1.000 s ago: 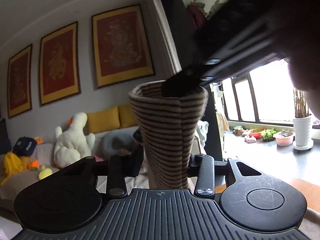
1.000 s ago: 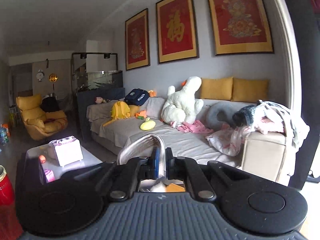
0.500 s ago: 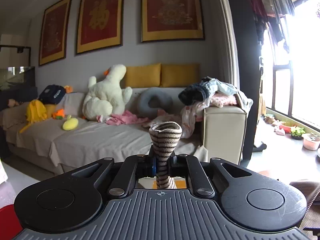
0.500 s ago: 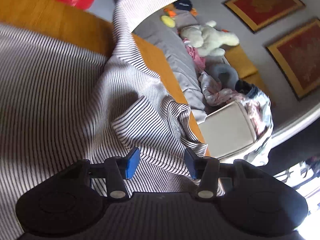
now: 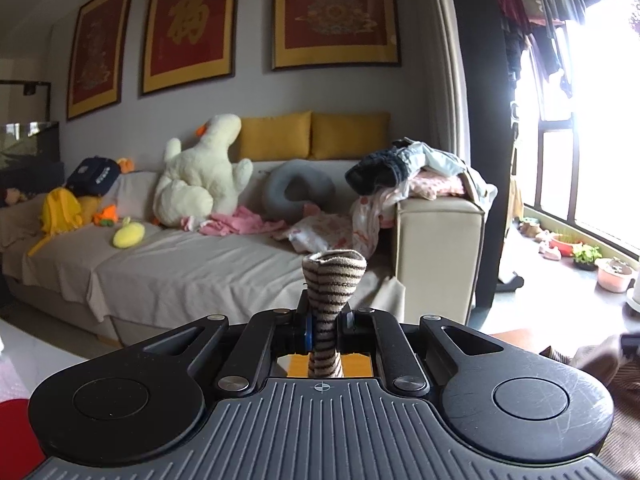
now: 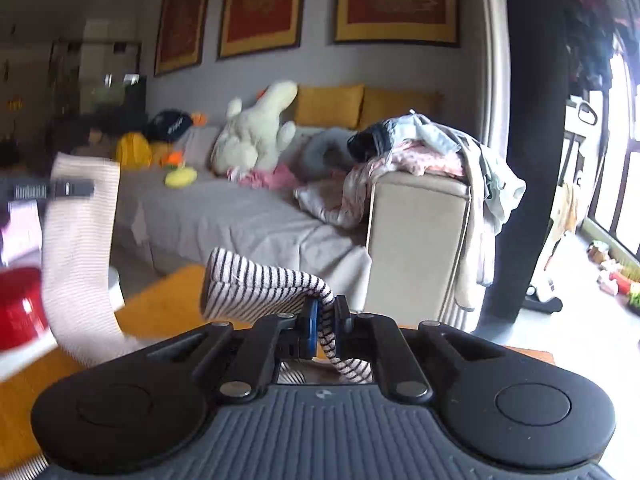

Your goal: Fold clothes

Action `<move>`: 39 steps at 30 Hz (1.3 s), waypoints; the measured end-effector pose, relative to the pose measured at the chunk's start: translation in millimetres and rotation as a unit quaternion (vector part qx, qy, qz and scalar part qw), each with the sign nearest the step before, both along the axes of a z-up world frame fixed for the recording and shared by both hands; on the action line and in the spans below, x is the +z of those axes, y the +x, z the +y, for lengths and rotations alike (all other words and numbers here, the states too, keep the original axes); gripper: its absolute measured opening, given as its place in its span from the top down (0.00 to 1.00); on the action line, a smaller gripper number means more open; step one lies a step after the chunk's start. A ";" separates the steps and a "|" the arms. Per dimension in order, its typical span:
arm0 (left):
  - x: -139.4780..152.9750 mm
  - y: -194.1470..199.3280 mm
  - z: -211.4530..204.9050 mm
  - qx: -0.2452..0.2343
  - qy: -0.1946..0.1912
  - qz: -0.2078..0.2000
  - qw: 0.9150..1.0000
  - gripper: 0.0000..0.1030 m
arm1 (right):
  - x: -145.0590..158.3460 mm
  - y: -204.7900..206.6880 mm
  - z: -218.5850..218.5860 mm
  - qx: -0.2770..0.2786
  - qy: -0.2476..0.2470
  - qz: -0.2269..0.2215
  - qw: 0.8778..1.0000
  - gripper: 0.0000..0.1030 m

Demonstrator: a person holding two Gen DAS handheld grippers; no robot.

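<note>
Two tools, one striped garment (image 5: 334, 276): the left tool (image 5: 325, 328) pinches a fold rising toward 12 o'clock; the right tool (image 6: 323, 326) clamps fabric spilling toward 10 o'clock.

Sofa (image 5: 168, 268) — plush duck (image 5: 200, 176), perhaps a neck pillow (image 5: 298, 190).

Left gripper (image 5: 325, 328), jaws closed on a bunched striped garment (image 5: 332, 276) that stands upright; sofa (image 5: 192, 268) with plush duck (image 5: 200, 176) behind.

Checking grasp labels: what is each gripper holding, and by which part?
Both grip the striped garment: left gripper pinches a bunched fold of its edge; right gripper pinches another bunched fold. Which part of the garment cannot be told.
</note>
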State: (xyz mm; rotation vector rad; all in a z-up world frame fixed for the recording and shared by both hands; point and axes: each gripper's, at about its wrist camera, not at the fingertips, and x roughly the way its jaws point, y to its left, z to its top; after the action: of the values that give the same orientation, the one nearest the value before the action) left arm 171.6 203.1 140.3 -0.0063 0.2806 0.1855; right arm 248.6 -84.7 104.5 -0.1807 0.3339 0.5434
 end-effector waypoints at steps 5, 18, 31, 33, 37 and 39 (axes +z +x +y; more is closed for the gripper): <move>2.0 -0.4 4.8 0.008 -0.014 -0.001 1.000 0.89 | -32.8 5.7 29.7 -0.014 0.015 0.077 0.997 0.89; 16.0 22.6 -33.0 -0.025 -0.004 0.003 1.000 0.90 | -58.4 -19.5 -53.5 -0.039 0.074 0.110 0.990 0.55; 22.1 54.5 -183.3 -0.276 -0.074 0.013 0.958 0.73 | -55.2 -19.5 -148.6 -0.142 0.128 0.091 0.977 0.51; 18.2 48.8 -179.9 -0.279 -0.081 0.013 0.957 0.65 | -52.0 -18.3 -147.5 -0.137 0.129 0.087 0.978 0.50; 14.5 35.9 -156.2 -0.266 -0.102 0.010 0.958 0.47 | -45.5 -4.6 -138.5 -0.126 0.150 0.091 0.977 0.47; 13.7 29.7 -140.5 -0.250 -0.099 0.006 0.963 0.40 | -43.5 5.3 -131.1 -0.119 0.160 0.099 0.975 0.47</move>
State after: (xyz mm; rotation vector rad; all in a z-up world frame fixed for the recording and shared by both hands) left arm 201.3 62.7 154.0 -0.1308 0.3028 -0.3463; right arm 253.9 -215.9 61.0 0.2260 0.4500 0.3712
